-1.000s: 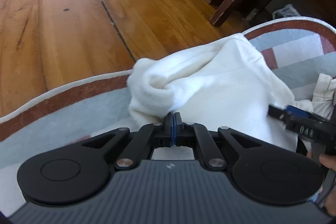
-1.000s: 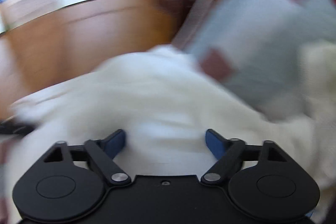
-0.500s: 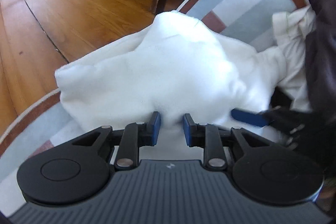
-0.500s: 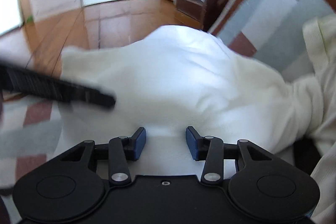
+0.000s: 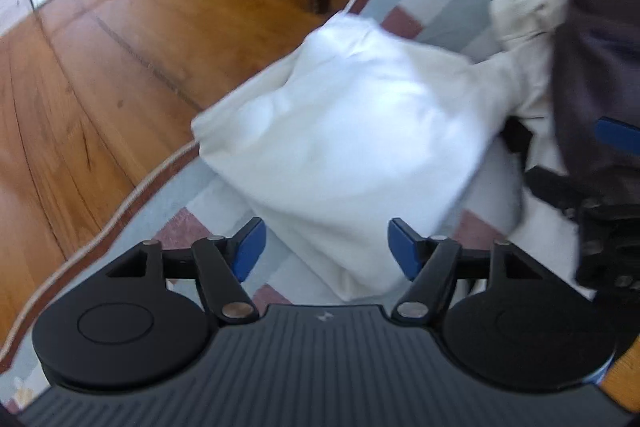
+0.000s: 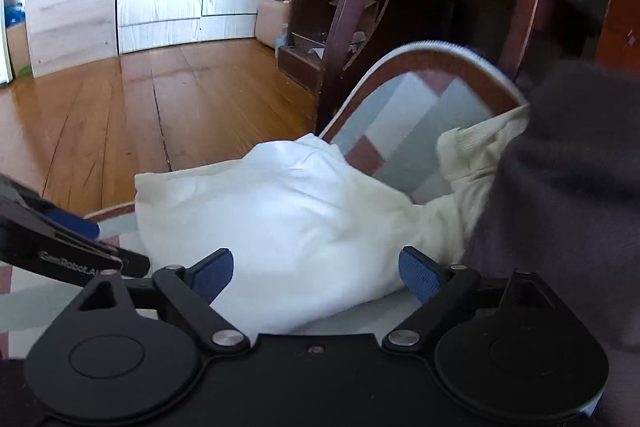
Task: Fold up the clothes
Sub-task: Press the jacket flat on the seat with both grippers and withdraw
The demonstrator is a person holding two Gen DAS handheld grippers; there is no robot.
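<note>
A: Where's the white garment (image 6: 280, 219)?

B: On the rug (image 6: 404, 107), bunched in a soft mound, its far corner over the rug's edge onto the wood floor (image 6: 120, 107). Both your tongs are released: left tongs (image 5: 323, 254) spread w/ nothing between the pads, right tongs (image 6: 316, 273) likewise, cloth just ahead of them.

A: What can go wrong?

B: It's lumpy, so if you pinch the top you'll prob. catch one layer only & the rest will sag out. Also the cream garment (image 6: 476, 155) & dark garment (image 6: 568, 187) lie touching its right side. Grab too far right w/ the right tongs & you'd drag those along. And the left-wrist view is blurred, so you can't judge the edges well there.
</note>
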